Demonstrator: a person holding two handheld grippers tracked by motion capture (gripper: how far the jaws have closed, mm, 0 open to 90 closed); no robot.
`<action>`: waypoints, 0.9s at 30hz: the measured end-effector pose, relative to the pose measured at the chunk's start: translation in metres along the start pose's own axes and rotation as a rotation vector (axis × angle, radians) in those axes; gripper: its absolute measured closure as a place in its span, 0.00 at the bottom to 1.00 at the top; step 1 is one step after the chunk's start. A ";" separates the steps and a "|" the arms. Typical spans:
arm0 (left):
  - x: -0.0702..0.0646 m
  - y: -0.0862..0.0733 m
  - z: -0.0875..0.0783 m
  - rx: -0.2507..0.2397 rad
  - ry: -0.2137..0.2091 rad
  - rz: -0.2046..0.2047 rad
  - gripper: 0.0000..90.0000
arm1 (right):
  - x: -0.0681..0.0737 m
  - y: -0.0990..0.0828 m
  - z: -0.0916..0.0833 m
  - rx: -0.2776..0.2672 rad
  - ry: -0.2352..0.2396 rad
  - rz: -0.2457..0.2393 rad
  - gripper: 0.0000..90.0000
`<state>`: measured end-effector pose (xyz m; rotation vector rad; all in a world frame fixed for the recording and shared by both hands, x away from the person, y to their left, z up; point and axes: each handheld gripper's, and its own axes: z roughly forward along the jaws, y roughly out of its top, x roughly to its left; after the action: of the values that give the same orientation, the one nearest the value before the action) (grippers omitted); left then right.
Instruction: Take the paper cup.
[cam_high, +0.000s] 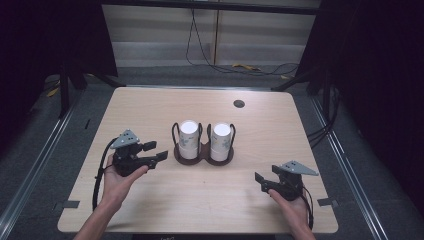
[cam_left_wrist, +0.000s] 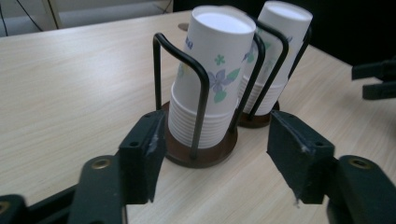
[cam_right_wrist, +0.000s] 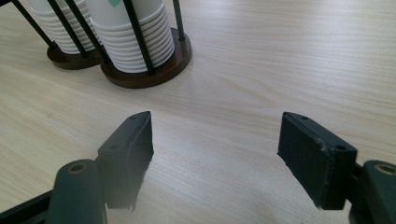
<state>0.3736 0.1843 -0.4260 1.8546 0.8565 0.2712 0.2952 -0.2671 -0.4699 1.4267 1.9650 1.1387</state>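
With my left gripper (cam_high: 154, 151) spread wide just left of the holder (cam_high: 203, 156) at mid-table and my right gripper (cam_high: 260, 182) equally wide, empty, nearer and right, I judge the left cup stack (cam_left_wrist: 212, 79) should be approached level, clearing the wire loops.

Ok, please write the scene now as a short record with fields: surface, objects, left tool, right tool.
surface: light wooden table with a small round dark grommet near its far edge
objects: two stacks of white paper cups with flower print, left stack and right stack, upside down in a black wire double holder on brown round bases
left tool: left tool, jaws open, holding nothing, close beside the left stack
right tool: right tool, jaws open, holding nothing, over bare table, apart from the holder
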 end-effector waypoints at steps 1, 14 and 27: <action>0.000 0.001 0.001 0.006 -0.007 0.003 0.40 | 0.000 0.000 0.000 0.000 0.000 -0.003 0.30; -0.008 0.040 0.009 -0.034 -0.029 0.035 0.31 | 0.001 0.001 0.001 0.002 0.005 -0.007 0.30; -0.007 0.066 0.031 -0.041 -0.050 0.055 0.38 | 0.003 0.001 0.001 0.018 0.008 -0.016 0.31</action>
<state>0.4142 0.1427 -0.3804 1.8409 0.7610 0.2740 0.2954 -0.2638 -0.4697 1.4153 1.9940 1.1241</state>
